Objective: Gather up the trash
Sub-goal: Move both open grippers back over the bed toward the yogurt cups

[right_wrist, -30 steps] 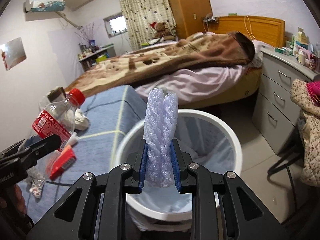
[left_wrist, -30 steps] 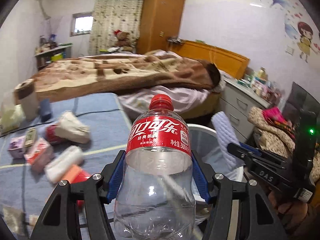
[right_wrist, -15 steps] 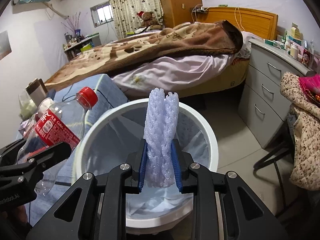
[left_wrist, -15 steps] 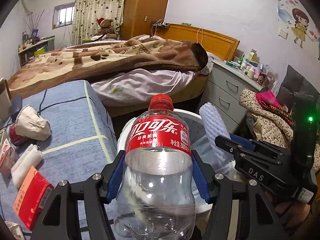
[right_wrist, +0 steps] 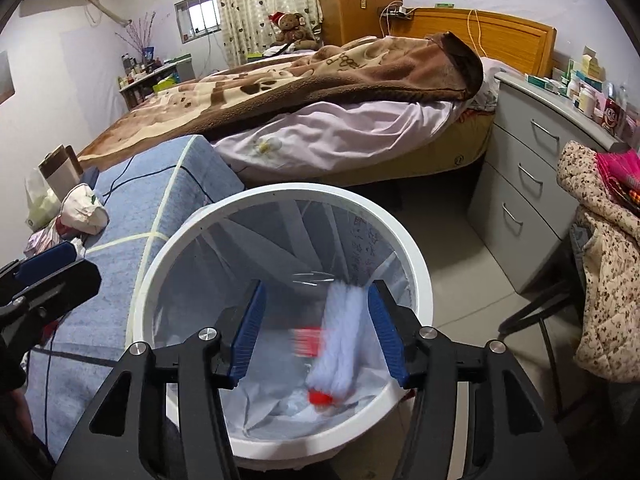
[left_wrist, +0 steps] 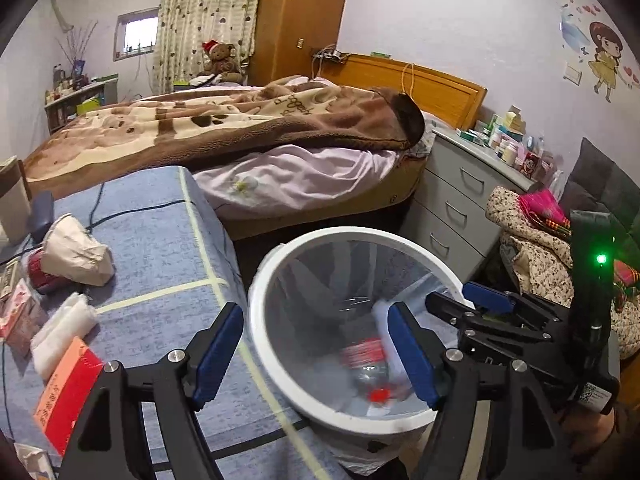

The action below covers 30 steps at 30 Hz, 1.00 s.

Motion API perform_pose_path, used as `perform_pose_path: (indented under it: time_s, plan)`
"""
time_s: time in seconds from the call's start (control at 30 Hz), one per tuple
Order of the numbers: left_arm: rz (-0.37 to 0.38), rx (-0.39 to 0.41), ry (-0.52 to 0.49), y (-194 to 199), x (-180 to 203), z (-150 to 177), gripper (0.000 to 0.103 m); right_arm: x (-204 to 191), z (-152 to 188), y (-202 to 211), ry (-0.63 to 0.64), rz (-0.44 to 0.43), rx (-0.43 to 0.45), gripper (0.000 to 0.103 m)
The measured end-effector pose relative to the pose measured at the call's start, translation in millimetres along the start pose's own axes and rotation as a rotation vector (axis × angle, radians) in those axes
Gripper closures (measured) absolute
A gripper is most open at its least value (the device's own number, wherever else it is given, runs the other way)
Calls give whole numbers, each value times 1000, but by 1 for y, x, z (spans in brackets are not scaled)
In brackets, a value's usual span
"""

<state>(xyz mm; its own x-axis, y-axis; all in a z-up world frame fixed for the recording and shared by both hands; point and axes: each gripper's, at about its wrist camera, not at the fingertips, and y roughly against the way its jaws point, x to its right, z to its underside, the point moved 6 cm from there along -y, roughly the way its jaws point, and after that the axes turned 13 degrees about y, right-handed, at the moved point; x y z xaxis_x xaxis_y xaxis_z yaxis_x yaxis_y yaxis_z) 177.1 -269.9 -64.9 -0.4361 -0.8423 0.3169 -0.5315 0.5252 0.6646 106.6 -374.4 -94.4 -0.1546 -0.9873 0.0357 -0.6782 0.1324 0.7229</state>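
A white bin [left_wrist: 344,234] lined with a clear bag stands beside the blue-covered table. My left gripper [left_wrist: 312,316] hangs over it, jaws opening, with nothing between the pads. The clear cola bottle [left_wrist: 366,364] with its red label is a blur falling inside the bin. My right gripper [right_wrist: 316,294] is over the same bin [right_wrist: 280,196], jaws opening. The white foam net [right_wrist: 342,340] drops between its pads, untouched, next to the bottle [right_wrist: 308,342]. Each gripper shows in the other's view: the right gripper [left_wrist: 460,300] and the left gripper [right_wrist: 48,264].
On the blue table [left_wrist: 160,240] lie a crumpled paper bag [left_wrist: 76,256], a white foam wrap [left_wrist: 60,332], a red-orange box [left_wrist: 64,388] and other small packets. A bed [left_wrist: 280,140] is behind, grey drawers [left_wrist: 452,208] and a clothes-draped chair [left_wrist: 532,248] to the right.
Both grippers went from shut to open. The bottle left the left gripper and the foam net left the right one, and both are dropping into the bin.
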Motion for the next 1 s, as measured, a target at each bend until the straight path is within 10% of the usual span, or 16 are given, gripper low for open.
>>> perform_pose_path:
  time_s: [1.0]
  plan:
    - [-269, 199, 157, 145, -155, 38, 29, -150, -10, 42, 156, -239, 166, 41]
